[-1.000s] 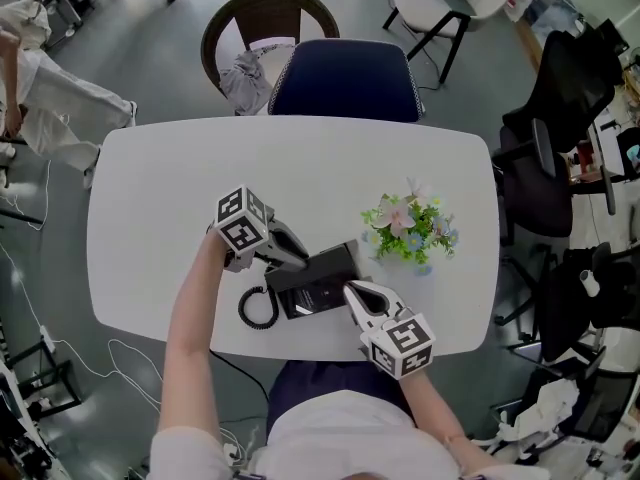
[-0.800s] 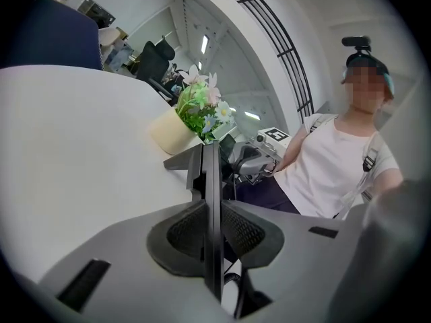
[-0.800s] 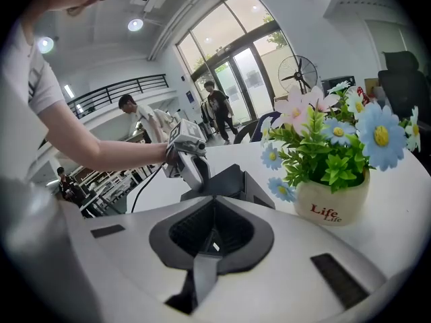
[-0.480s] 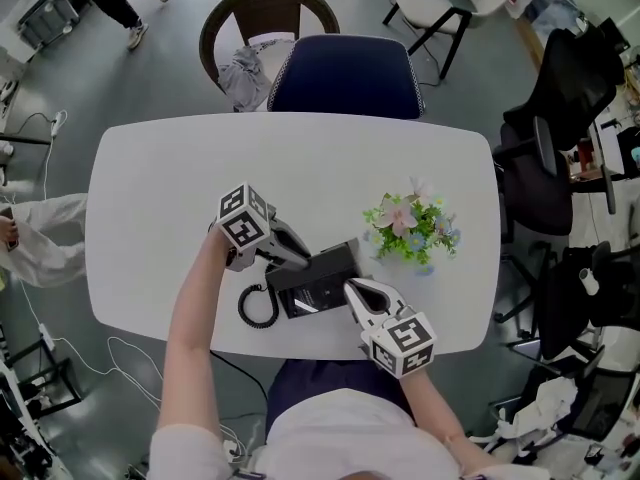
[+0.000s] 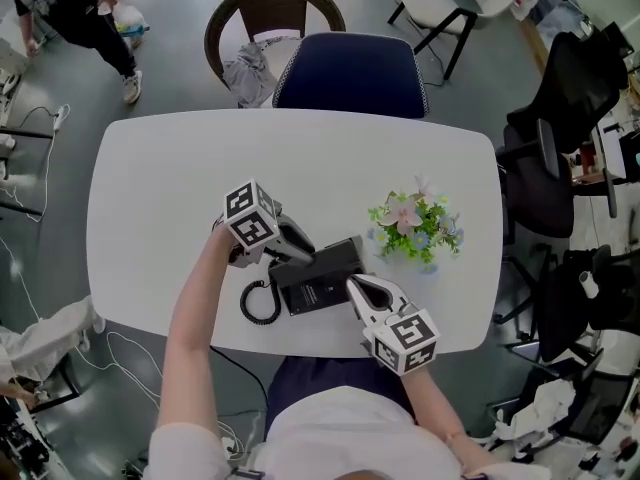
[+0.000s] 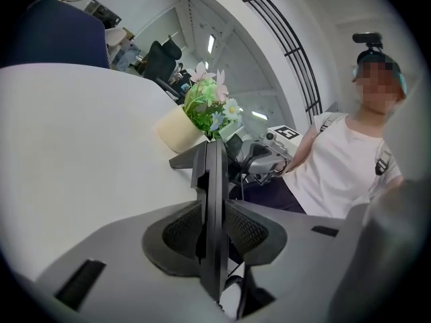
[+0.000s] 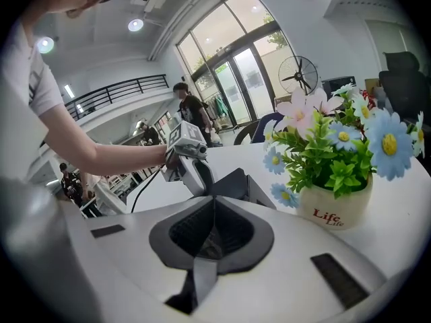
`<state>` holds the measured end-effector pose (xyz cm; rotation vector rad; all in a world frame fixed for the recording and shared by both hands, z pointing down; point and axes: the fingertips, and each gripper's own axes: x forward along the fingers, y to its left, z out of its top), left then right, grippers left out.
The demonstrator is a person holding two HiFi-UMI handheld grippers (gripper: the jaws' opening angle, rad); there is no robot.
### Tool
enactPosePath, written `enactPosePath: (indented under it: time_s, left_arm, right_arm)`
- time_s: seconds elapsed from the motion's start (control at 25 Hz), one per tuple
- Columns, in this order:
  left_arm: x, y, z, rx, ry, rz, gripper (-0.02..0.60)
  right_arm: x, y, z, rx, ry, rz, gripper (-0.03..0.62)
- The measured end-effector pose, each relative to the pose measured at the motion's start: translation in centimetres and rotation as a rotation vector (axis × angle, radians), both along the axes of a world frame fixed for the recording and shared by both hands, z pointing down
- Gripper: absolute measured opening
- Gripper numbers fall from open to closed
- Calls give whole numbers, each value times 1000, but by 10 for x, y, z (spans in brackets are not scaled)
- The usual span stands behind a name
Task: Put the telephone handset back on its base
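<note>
Where handset [image 5: 333,256] lies: on base [image 5: 322,293], far long side, white table [image 5: 180,188].
Left gripper [image 5: 298,252]: jaws just been opening; grip released, handset edge-on between the pads.
Right gripper [image 5: 356,290]: jaws clenched together, empty; tip at base's near corner.
Cord [image 5: 258,305]: coiled beside base.

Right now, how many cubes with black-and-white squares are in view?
2: one on the left gripper, left of the telephone; one on the right gripper, by the table's near edge. None seems hidden.

Open office hall: white meeting table [image 5: 150,168], black swivel chairs [image 5: 560,158], glass entrance doors [image 7: 236,79], mezzanine railing [image 7: 121,91]
</note>
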<state>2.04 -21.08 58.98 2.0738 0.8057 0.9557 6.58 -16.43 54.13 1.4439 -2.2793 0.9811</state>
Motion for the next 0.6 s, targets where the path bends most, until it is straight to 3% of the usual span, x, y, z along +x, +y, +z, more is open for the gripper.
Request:
enactPosePath:
  time_s: [0.24,0.4,0.6]
  left_arm:
    - [-2,-6,3,86,-9,-73,152]
    - [-7,-6,-2,111,12,-131,87]
    - [-8,-7,-2,122,8,-134,83]
  right_arm:
    - [0,2,0,4,3,-4,34]
    - [1,5,0,7,7,-4,34]
    - [0,4,1,7,4,-8,34]
